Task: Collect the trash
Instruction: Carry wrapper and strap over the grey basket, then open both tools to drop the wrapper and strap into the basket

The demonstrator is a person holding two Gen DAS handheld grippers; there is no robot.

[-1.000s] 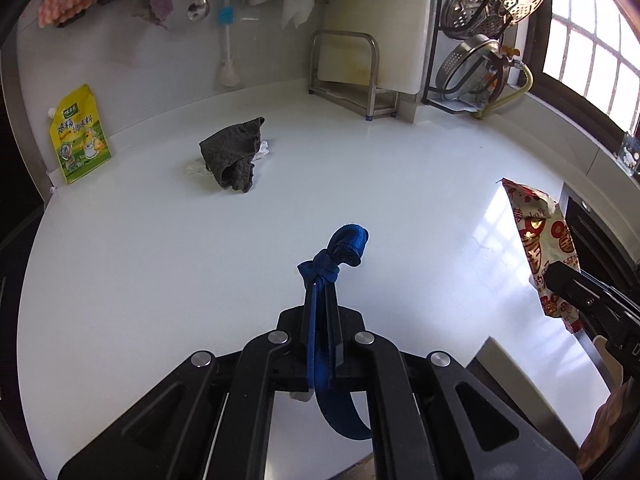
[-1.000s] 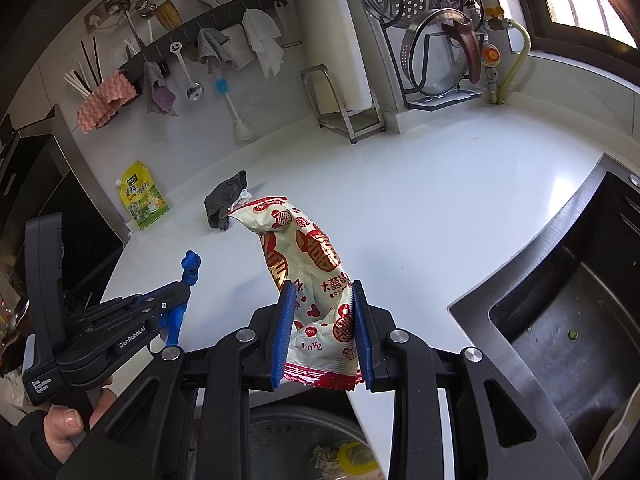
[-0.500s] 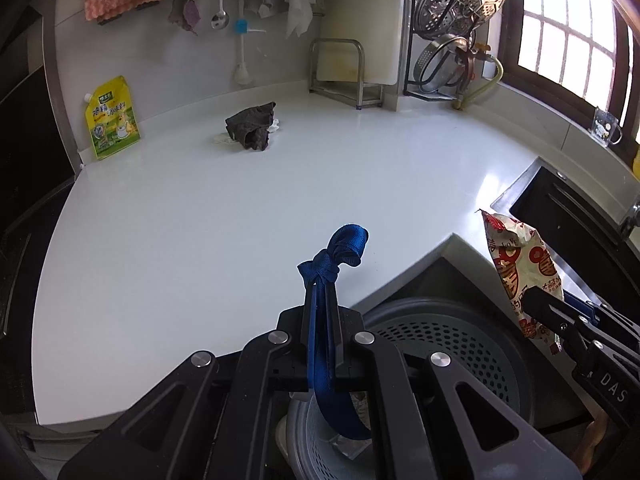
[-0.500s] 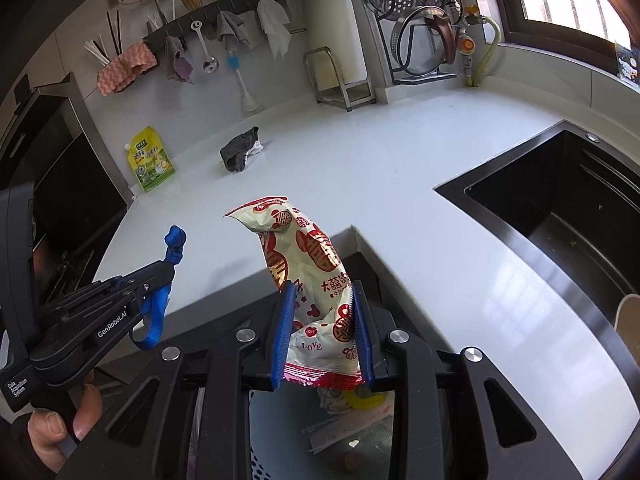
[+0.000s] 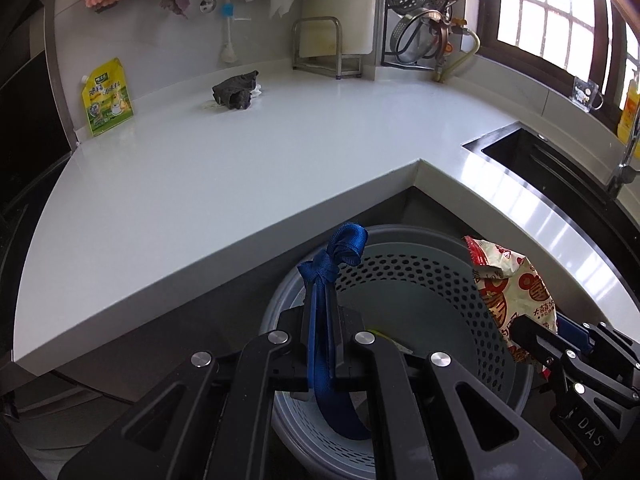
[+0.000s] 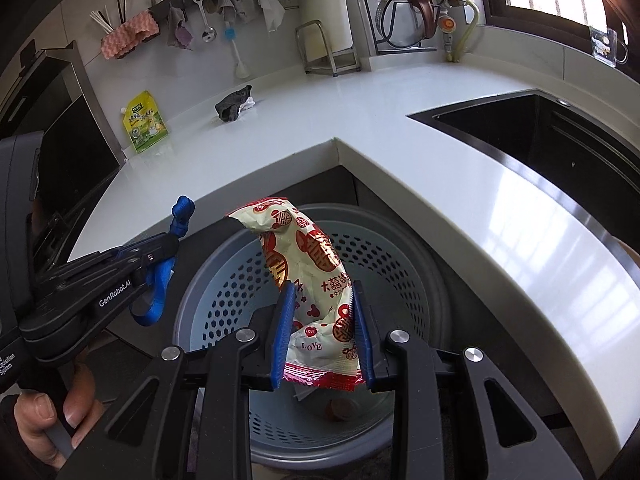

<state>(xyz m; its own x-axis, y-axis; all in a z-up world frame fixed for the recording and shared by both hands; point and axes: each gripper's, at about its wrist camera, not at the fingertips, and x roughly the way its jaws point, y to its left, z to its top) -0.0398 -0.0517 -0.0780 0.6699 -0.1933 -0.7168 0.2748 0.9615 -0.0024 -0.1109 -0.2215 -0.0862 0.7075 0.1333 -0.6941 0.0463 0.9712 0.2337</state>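
My right gripper [image 6: 320, 308] is shut on a red-and-white snack wrapper [image 6: 308, 264] and holds it upright over a grey perforated trash bin [image 6: 396, 248] below the counter corner. The wrapper also shows in the left wrist view [image 5: 508, 288]. My left gripper [image 5: 320, 316] is shut on a knotted blue strap [image 5: 336, 252] over the bin's left rim [image 5: 288, 292]; it shows in the right wrist view [image 6: 168, 240] too. Some trash lies at the bin's bottom.
A white L-shaped counter [image 5: 224, 168] wraps around the bin. A dark crumpled cloth [image 5: 236, 90] and a yellow-green pouch [image 5: 106, 98] sit at its back. A black sink [image 6: 532, 128] lies to the right. Racks and hanging utensils line the back wall.
Both grippers have pulled back off the counter and dropped, so they now hang over the trash bin. Each still holds its item.
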